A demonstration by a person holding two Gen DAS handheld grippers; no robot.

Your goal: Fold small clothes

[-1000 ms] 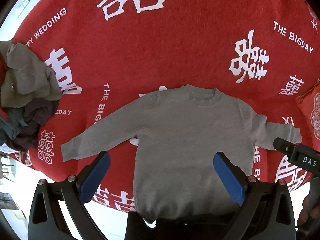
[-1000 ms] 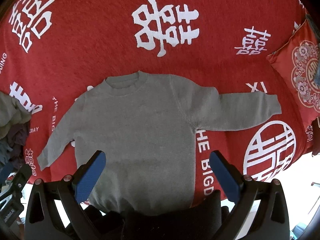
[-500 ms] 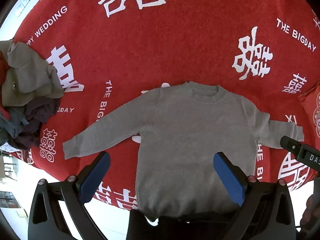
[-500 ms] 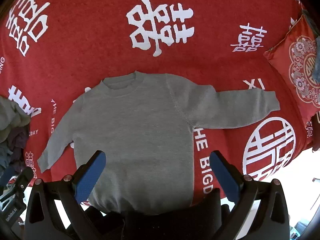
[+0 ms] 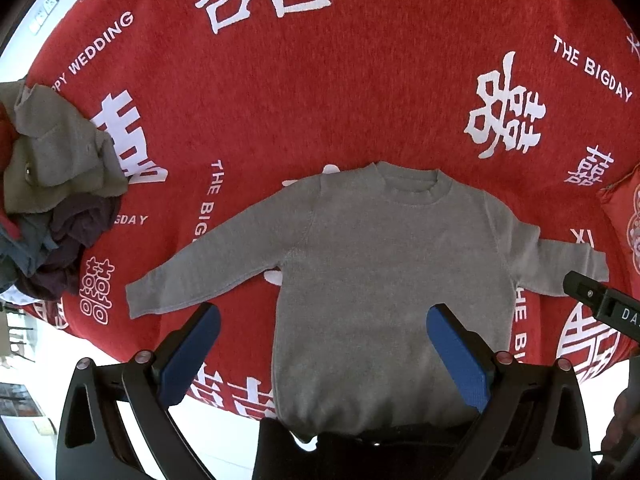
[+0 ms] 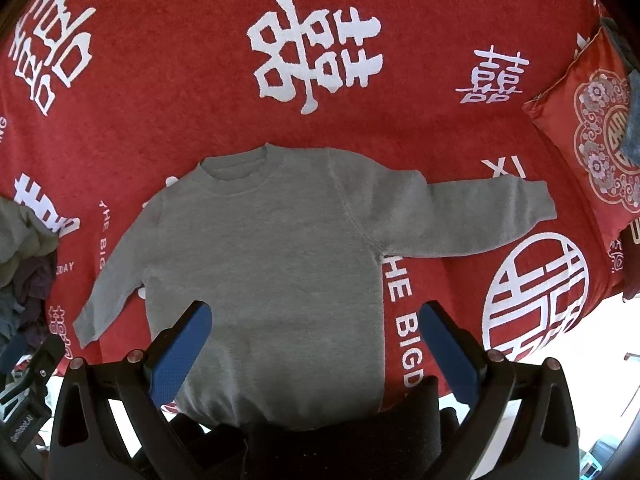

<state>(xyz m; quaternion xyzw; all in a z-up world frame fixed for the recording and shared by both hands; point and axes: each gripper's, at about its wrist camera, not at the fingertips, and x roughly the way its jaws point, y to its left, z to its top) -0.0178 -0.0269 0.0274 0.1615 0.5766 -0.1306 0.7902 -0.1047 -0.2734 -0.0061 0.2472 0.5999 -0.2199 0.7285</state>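
A small grey long-sleeved sweater point(image 5: 384, 280) point(image 6: 272, 272) lies flat on the red cloth, collar at the far side, both sleeves spread out, hem hanging over the near edge. My left gripper point(image 5: 322, 344) hovers open above the sweater's lower body, holding nothing. My right gripper point(image 6: 316, 340) is open too, above the same lower part. In the left wrist view the right gripper's body point(image 5: 600, 304) shows near the right sleeve cuff. The left gripper's body point(image 6: 28, 384) appears at the lower left of the right wrist view.
A red cloth point(image 5: 320, 80) with white characters and lettering covers the surface. A heap of crumpled clothes point(image 5: 48, 192) sits at the left edge. A red patterned cushion point(image 6: 592, 140) lies at the right. The near edge drops to a pale floor.
Both cameras have drawn back a little toward the near edge, so the sweater sits slightly further away in both views. The sweater itself has not moved. Both grippers stay open.
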